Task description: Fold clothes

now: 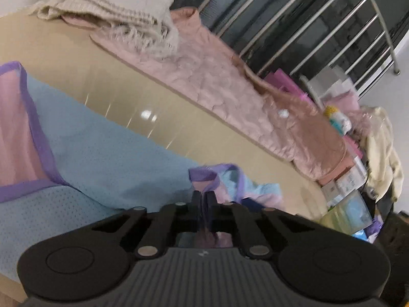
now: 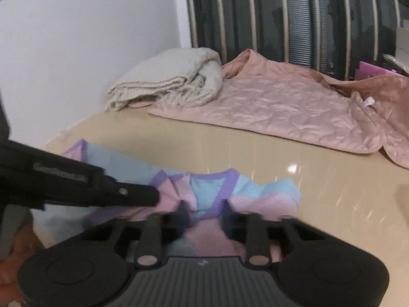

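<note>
A light blue and pink mesh jersey (image 1: 97,151) with purple trim lies on the beige table (image 1: 153,102). My left gripper (image 1: 203,197) is shut on a fold of the jersey near its purple edge. In the right wrist view the jersey (image 2: 268,192) lies bunched with its purple V-neck facing me. My right gripper (image 2: 204,209) is open, its fingers either side of the neck area, just above the cloth. The left gripper (image 2: 143,195) enters that view from the left and pinches the jersey's shoulder.
A pink quilted jacket (image 2: 294,107) lies spread at the back of the table. A folded cream blanket (image 2: 166,79) sits at the back left by the white wall. A metal railing (image 2: 281,12) stands behind. Clutter (image 1: 358,158) is piled past the table's right end.
</note>
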